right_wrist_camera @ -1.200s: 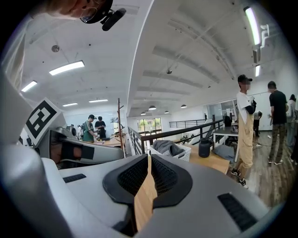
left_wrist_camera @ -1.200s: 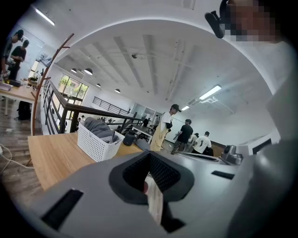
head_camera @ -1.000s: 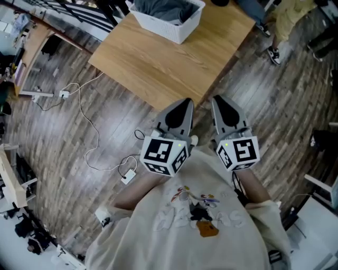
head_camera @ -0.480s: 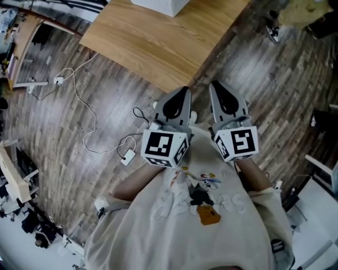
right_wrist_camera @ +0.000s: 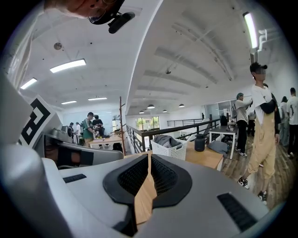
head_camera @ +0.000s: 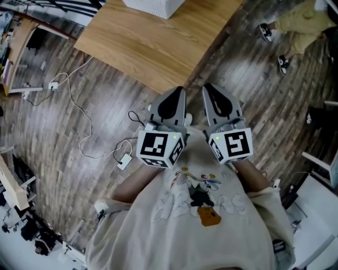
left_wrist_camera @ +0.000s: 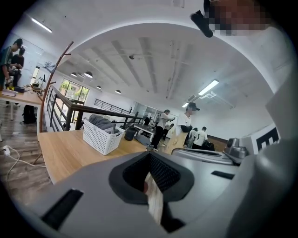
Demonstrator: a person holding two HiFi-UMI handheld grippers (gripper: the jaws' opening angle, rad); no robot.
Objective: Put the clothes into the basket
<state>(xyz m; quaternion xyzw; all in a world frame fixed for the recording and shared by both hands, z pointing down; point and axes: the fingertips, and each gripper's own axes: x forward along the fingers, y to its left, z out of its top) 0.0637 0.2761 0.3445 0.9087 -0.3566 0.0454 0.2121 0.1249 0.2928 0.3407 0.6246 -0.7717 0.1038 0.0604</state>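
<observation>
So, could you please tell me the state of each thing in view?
Left gripper, shut, empty.
Right gripper, shut, empty.
Basket, upright on the table.
Clothes, heaped inside the basket.
Bottle, upright on the table.
Charger, lying on the floor.

The white basket [head_camera: 154,6] is cut off by the head view's top edge, and its contents are hidden there. The wooden table [head_camera: 158,47] and a bystander [head_camera: 298,23] are cropped likewise.
</observation>
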